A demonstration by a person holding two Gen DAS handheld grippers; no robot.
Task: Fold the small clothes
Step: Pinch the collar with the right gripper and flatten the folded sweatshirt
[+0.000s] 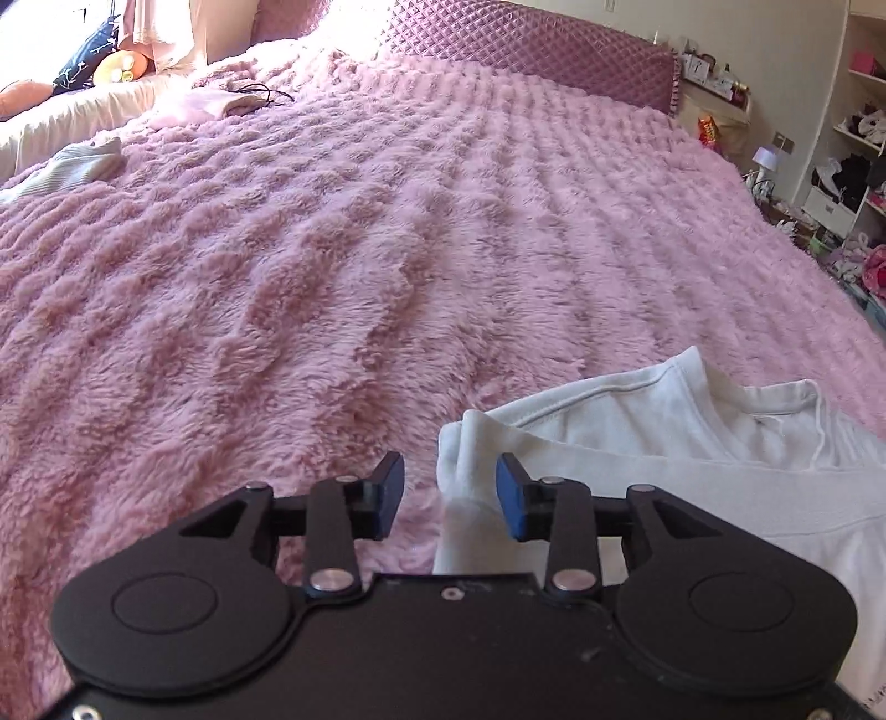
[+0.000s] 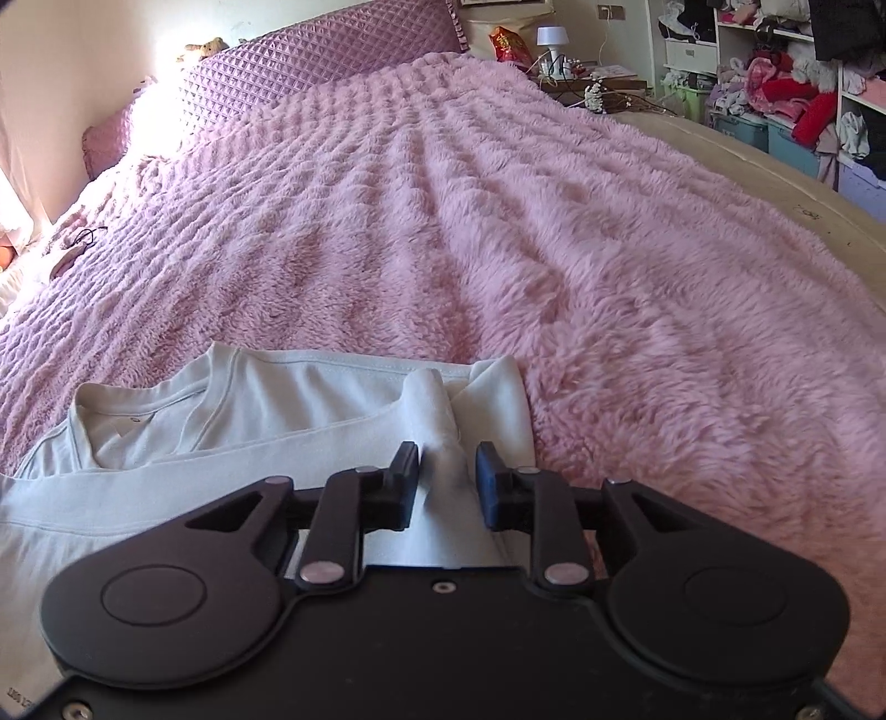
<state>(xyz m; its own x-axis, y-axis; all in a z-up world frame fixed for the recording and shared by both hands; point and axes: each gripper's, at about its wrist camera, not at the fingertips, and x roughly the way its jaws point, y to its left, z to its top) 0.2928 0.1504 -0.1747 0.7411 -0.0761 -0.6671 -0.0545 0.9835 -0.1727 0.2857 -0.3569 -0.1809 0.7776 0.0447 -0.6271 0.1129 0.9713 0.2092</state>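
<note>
White tee (image 2: pixel 310 387) lies on pink blanket (image 1: pixel 332 277) w/ top edge folded over, a corner between each gripper's parted jaws, left (image 1: pixel 449 493) & right (image 2: pixel 447 482), neither pinching; more folds left.

Both wrist cams low, fwd over bed (image 1: pixel 387 249); share shirt (image 1: pixel 692 432).

Ahead of the jaws spreads a fluffy pink plush blanket (image 1: pixel 360 249) — beyond it a quilted mauve headboard (image 1: pixel 531 50); far right, cluttered white shelves (image 2: pixel 775 66) and a small white lamp (image 2: pixel 549 39).
</note>
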